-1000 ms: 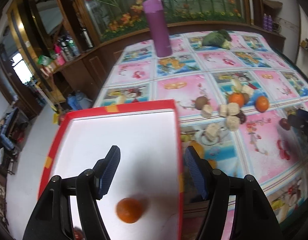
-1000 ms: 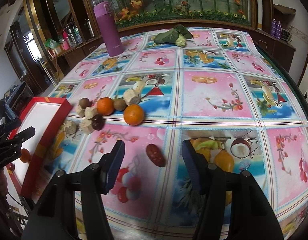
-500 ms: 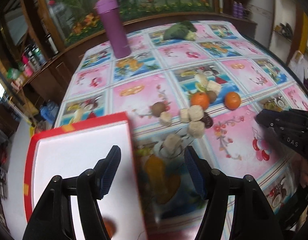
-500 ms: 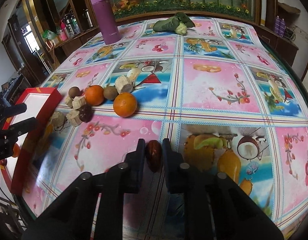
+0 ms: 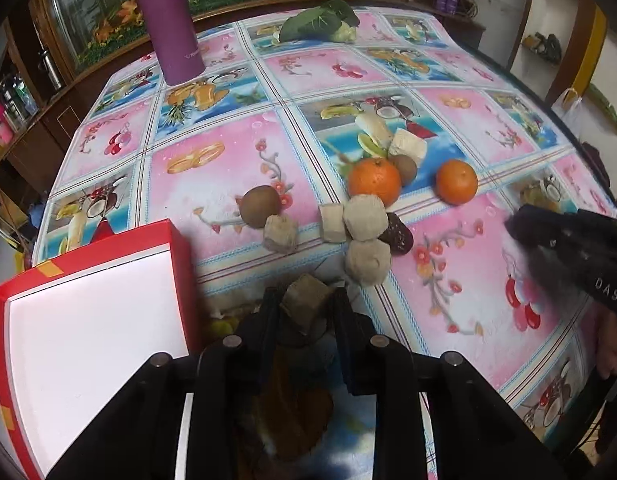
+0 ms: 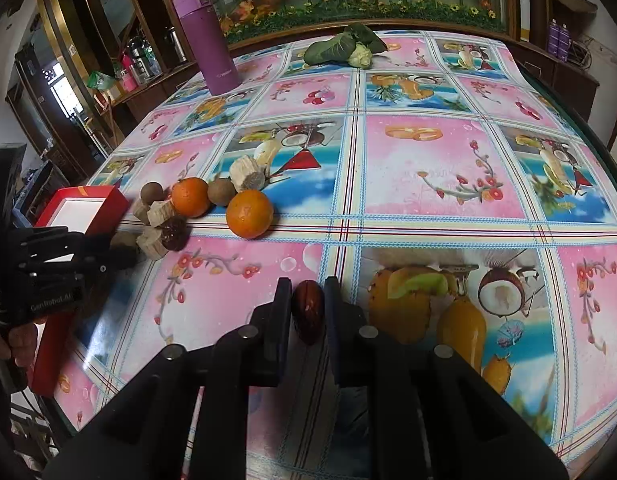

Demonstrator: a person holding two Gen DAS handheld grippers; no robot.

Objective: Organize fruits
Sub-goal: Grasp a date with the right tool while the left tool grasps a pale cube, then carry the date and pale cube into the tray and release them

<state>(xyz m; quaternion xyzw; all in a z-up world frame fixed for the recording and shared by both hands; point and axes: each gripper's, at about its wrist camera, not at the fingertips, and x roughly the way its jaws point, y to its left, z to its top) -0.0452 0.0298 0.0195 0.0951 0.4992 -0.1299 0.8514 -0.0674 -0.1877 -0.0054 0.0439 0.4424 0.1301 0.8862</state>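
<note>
While left gripper (image 5: 302, 312) clamps brownish cube chunk (image 5: 306, 300) just beside red tray (image 5: 180, 264), right gripper (image 6: 306, 308) pinches dark red date (image 6: 307, 312) low over tablecloth (image 6: 428, 168). Two oranges (image 5: 374, 182), kiwis, pale chunks clustered mid-table. Purple flask (image 5: 168, 20) upright at far edge.

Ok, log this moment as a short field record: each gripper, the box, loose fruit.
left gripper: closed on a tan chunk
right gripper: closed on a dark red date
red box: at the table's left edge, white inside
oranges on cloth: two
purple flask: upright, far side
</note>
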